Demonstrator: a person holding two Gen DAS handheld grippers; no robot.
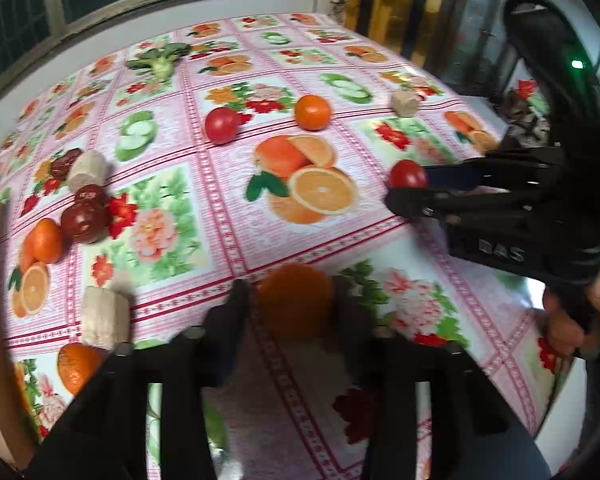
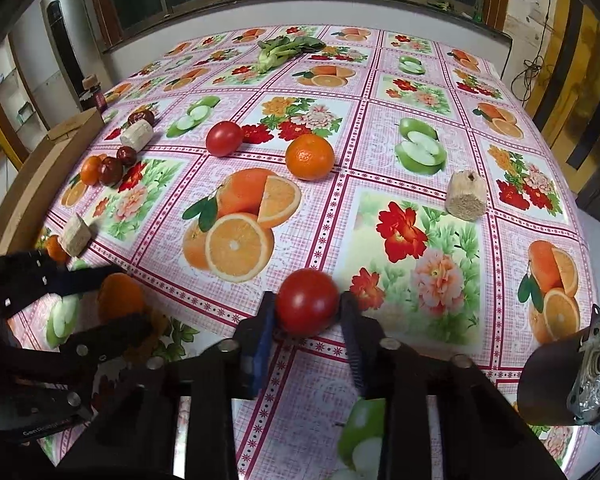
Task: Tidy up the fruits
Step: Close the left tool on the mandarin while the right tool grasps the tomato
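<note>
The left hand-held gripper squeezes an orange between its fingers. The right hand-held gripper squeezes a red tomato. Both fruits touch the surface.

Centre of the tablecloth lies bare and passable between a tomato and orange toward the far edge and both grippers at the near edge. Left edge crowded: dates, beige blocks, cardboard box. Greens occupy the far edge.
</note>
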